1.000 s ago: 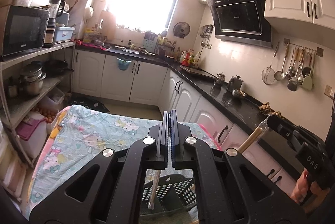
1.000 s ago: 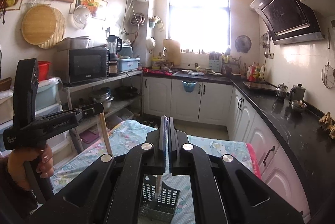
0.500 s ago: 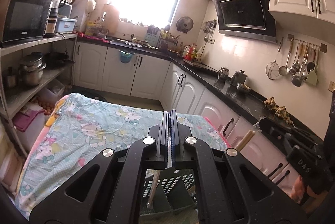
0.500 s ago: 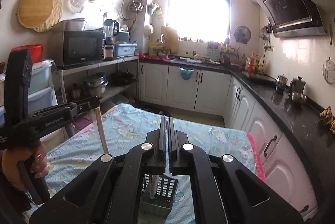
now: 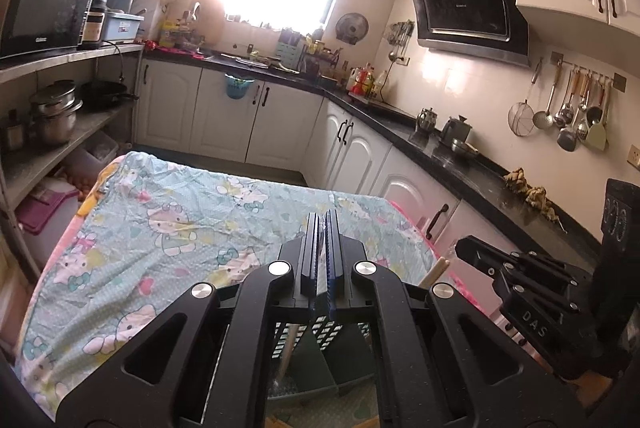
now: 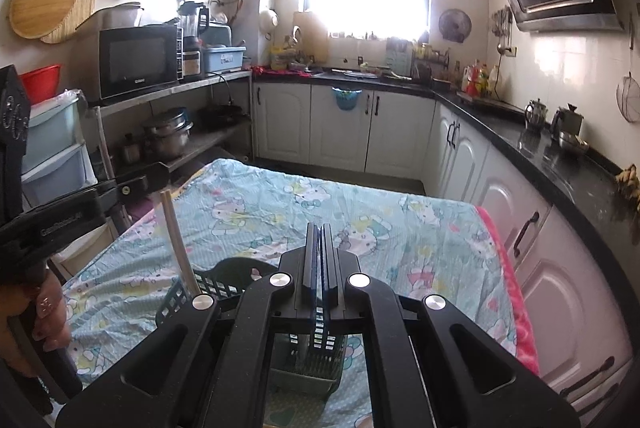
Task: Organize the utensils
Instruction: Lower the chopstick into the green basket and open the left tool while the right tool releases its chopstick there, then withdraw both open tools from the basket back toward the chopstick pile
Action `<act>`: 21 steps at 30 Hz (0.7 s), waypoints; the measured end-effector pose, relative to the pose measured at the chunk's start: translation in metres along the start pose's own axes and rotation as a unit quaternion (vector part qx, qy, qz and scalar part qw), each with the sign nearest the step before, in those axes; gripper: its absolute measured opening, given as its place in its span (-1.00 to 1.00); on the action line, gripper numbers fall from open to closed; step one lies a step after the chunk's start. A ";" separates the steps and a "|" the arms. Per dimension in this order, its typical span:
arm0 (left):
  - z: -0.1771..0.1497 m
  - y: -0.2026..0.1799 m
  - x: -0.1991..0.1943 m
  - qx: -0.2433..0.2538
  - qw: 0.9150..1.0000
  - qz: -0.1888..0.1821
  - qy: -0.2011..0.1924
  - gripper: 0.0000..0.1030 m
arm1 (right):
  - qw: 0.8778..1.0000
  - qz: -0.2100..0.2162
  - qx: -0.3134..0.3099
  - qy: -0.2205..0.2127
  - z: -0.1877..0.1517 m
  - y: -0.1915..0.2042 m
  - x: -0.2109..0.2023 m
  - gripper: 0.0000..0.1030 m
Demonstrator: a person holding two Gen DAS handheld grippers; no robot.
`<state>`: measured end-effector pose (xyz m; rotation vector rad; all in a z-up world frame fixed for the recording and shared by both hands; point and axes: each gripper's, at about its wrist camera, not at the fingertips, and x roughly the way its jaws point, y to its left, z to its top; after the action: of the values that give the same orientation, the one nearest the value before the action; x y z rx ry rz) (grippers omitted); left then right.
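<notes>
My left gripper (image 5: 321, 228) is shut on a wooden chopstick (image 5: 287, 348) that hangs down into a dark green slotted utensil basket (image 5: 320, 360) below it. From the right wrist view the same chopstick (image 6: 178, 244) hangs from the left gripper (image 6: 158, 177) into the basket's near corner. My right gripper (image 6: 318, 240) is shut on another chopstick, seen as a pale tip (image 5: 434, 270) in the left wrist view, above the basket (image 6: 308, 368). The basket stands on a table under a Hello Kitty cloth (image 6: 280, 203).
White cabinets and a black counter (image 5: 460, 163) run along the right and back. A shelf rack with a microwave (image 6: 138, 61) and pots stands at the left. Ladles hang on the right wall (image 5: 568, 115).
Both grippers have dropped lower and tilted down toward the table, bringing the chopsticks down into the basket. Both stay shut.
</notes>
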<state>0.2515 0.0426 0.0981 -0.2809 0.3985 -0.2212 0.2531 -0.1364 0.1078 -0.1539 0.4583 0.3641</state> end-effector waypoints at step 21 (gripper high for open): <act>0.018 0.012 -0.046 -0.020 1.000 -0.001 -0.010 0.42 | 0.999 -0.033 0.004 -0.019 -0.005 -0.010 -0.036 0.23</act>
<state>0.2195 0.0696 0.1259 -0.3219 0.3833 -0.2133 0.2249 -0.1574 0.1208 -0.1543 0.4160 0.3006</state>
